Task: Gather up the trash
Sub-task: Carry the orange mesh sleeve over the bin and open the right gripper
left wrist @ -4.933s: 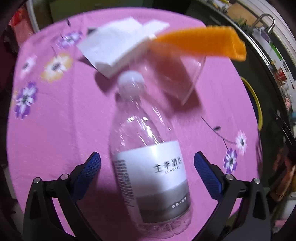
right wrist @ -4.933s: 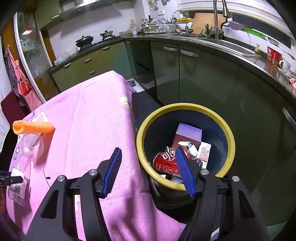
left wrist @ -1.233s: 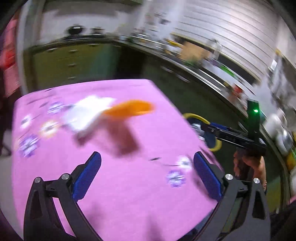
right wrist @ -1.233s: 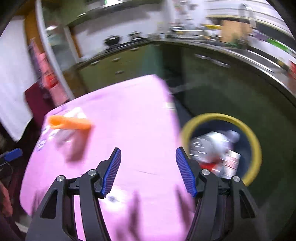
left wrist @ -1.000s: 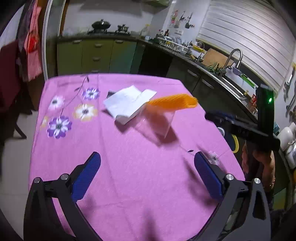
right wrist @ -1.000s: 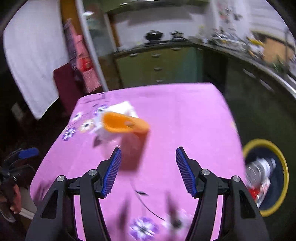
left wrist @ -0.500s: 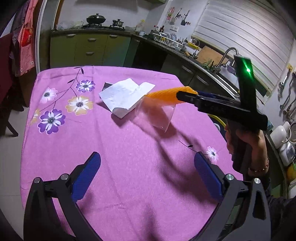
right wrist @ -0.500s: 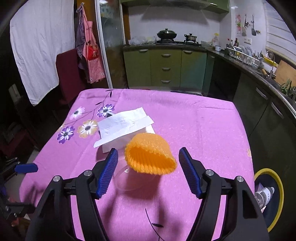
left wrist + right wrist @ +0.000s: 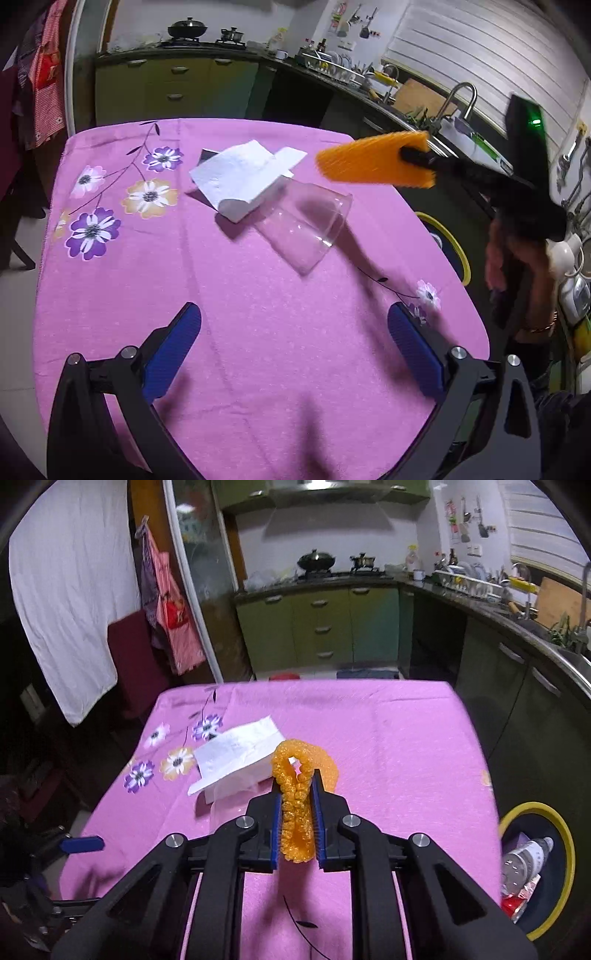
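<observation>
Right tool (image 9: 297, 823) pinches the orange foam net (image 9: 295, 805) flat above the pink-clothed counter (image 9: 258, 332); left tool (image 9: 295, 343) gapes empty.

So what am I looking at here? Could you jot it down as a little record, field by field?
Setting: kitchen table with a pink flowered cloth
Left gripper: open, holding nothing, above the cloth
Right gripper: shut on an orange foam net, lifted off the table
Still on the table: a clear plastic cup on its side, white paper napkins beside it
Bin: yellow-rimmed, on the floor past the table's edge
In the bin: a plastic bottle and other rubbish
</observation>
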Available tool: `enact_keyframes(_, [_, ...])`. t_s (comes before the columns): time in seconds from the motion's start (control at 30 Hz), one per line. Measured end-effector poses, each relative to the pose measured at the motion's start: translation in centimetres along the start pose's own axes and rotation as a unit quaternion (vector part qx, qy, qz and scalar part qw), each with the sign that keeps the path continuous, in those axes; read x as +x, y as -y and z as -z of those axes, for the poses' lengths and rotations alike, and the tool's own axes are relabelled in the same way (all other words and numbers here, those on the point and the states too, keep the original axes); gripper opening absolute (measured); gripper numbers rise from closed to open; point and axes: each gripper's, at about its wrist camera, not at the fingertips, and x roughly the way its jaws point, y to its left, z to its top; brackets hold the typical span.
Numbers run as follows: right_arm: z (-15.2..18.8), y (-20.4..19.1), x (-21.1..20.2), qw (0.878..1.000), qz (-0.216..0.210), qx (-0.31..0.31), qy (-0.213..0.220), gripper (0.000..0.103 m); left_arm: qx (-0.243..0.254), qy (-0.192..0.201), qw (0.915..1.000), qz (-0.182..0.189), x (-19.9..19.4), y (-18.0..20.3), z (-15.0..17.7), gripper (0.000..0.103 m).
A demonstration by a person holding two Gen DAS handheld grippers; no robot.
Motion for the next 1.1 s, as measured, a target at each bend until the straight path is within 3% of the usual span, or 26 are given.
enact_keyframes(0.17, [0.6, 3.0, -5.5, 0.997, 0.042, 0.029, 0.051, 0.015, 0.008, -0.006, 0.9999, 0.002, 0.5, 0.8, 0.1, 0.096])
enact_keyframes(0.33, [2.9, 9.2, -10.8, 0.983, 0.145, 0.080, 0.081, 0.016, 0.013, -0.013, 0.9998, 0.006, 1.3, 1.5, -0.1, 0.096])
enact_keyframes(0.53, [6.8, 17.8, -12.3, 0.961, 0.230, 0.149, 0.041, 0.016, 0.033, -0.022, 0.9990, 0.022, 2.1, 3.2, -0.2, 0.096])
enact_keyframes(0.63, [8.3, 21.0, -12.0, 0.954, 0.245, 0.171, 0.024, 0.022, 0.035, -0.028, 0.9986, 0.028, 2.5, 3.5, -0.4, 0.096])
enact_keyframes(0.77, [10.1, 24.0, -10.8, 0.945, 0.263, 0.192, 0.004, 0.022, 0.030, -0.035, 0.9985, 0.031, 3.0, 3.6, -0.6, 0.096])
enact_keyframes(0.87, [10.8, 25.0, -9.7, 0.936, 0.290, 0.198, -0.004, 0.034, 0.035, -0.036, 0.9982, 0.031, 3.2, 3.8, -0.8, 0.096])
enact_keyframes(0.93, [11.1, 25.2, -9.1, 0.933, 0.299, 0.201, -0.013, 0.054, 0.040, -0.038, 0.9981, 0.029, 3.5, 3.8, -0.9, 0.096])
enact_keyframes(1.1, [11.3, 24.3, -9.1, 0.930, 0.316, 0.187, -0.013, 0.069, 0.048, -0.043, 0.9976, 0.025, 4.2, 3.8, -1.3, 0.096])
